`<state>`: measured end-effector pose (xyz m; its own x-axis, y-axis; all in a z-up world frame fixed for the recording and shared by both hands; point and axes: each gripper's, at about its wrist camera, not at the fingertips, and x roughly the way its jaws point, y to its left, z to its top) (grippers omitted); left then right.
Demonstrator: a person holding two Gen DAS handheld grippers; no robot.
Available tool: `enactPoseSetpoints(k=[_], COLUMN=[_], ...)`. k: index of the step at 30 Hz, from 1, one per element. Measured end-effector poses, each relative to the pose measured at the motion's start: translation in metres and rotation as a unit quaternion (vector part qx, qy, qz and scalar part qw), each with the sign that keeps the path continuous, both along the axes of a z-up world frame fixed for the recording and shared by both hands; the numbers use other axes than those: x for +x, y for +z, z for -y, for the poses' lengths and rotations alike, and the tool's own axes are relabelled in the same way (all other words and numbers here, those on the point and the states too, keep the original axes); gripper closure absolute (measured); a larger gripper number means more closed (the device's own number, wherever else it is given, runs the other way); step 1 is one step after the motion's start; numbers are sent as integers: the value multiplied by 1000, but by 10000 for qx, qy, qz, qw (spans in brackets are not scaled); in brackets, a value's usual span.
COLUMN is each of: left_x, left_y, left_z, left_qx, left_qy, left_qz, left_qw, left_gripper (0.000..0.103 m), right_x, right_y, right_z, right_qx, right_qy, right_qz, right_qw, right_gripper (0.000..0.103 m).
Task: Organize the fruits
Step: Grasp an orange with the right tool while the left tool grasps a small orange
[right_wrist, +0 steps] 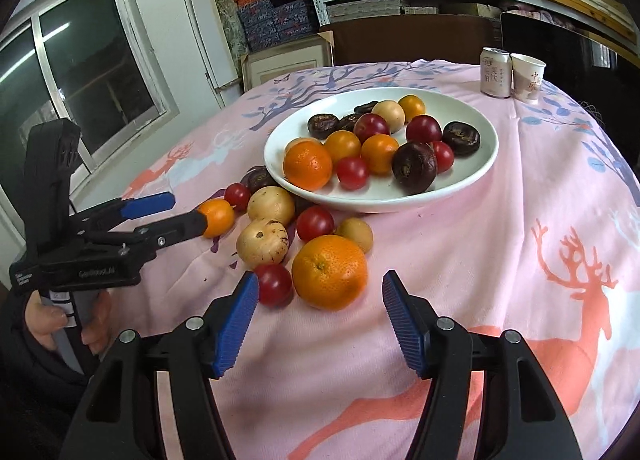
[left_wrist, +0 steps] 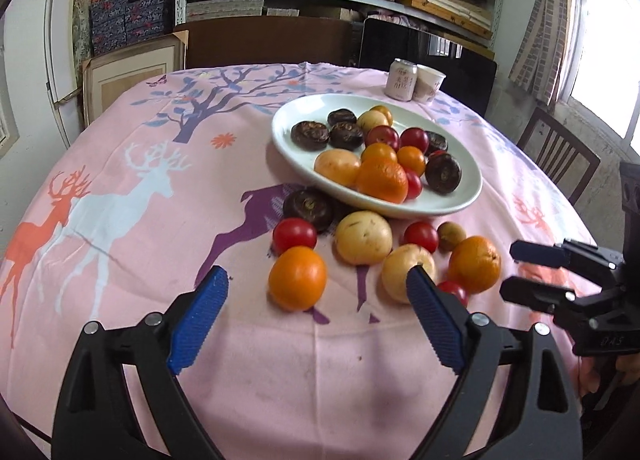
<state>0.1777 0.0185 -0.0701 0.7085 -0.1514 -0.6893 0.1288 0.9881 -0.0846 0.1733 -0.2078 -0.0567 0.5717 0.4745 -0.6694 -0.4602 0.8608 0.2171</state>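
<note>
- We see a round table under a pink tablecloth (left_wrist: 160, 188) printed with deer and trees.
- A white plate (right_wrist: 476, 164) sits toward the far side of the cloth, holding oranges, red tomatoes, pale round fruits and dark brown water chestnuts.
- Our left gripper (left_wrist: 316, 300) hangs low over the near edge with its blue pads spread wide and nothing between them; a small orange (left_wrist: 297, 278) lies on the cloth just ahead of the gap.
- Our right gripper (right_wrist: 320, 300) is likewise wide open and holds nothing, its pads flanking a large orange (right_wrist: 330, 271) without touching it, as far as we can tell.
- A can (right_wrist: 496, 71) and a paper cup (right_wrist: 527, 78) stand side by side beyond the plate.
- Two pale round fruits (right_wrist: 262, 241) lie together in front of the plate, just beside the large orange.
- A dark water chestnut (left_wrist: 309, 207) rests against the plate's near rim.
- Red tomatoes (right_wrist: 315, 223) are scattered among the loose fruit; one sits touching the large orange's left side.
</note>
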Motion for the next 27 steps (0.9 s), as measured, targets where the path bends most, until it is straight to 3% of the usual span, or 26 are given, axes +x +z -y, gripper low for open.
enactPoseSetpoints(k=[6,7,8,14,18,19,21,27], left_x=[-4,-3,-2,8,21,25,35,38], left_y=[-11,-11,-12,-13,-10,-10,-14,-21], left_z=[0,1,1,-4,0,0,-1,5], left_qx=[269,290,318,342,611,651,649,690], left_qy=[1,13,39,239,268,282,251,16], left_qz=[-250,-273,-308,-436,-384,-392,-545,-671], left_qw=[9993,9992,9990,9982,9970,9967,9961,9954], left_gripper=[15,15,15,15,16,18,42,50], right_x=[21,25,27,22,21,21,21,25], right_y=[-13,-16,-17,-16,-16,-16,-17,-18], right_z=[-13,-12,-11,3,15,17,19,23], right_qx=[-132,-48,96,412,681,737,816,990], right_qy=[-207,-209,-199,-304,-339,-347,-358,-353], right_qz=[-358,-483,-570,-496,-491,-513,-538,-644], right_qw=[9991,9986,9981,9975,9959,9954,9946,9924], right_gripper=[37,43,56,56,56,56,56,55])
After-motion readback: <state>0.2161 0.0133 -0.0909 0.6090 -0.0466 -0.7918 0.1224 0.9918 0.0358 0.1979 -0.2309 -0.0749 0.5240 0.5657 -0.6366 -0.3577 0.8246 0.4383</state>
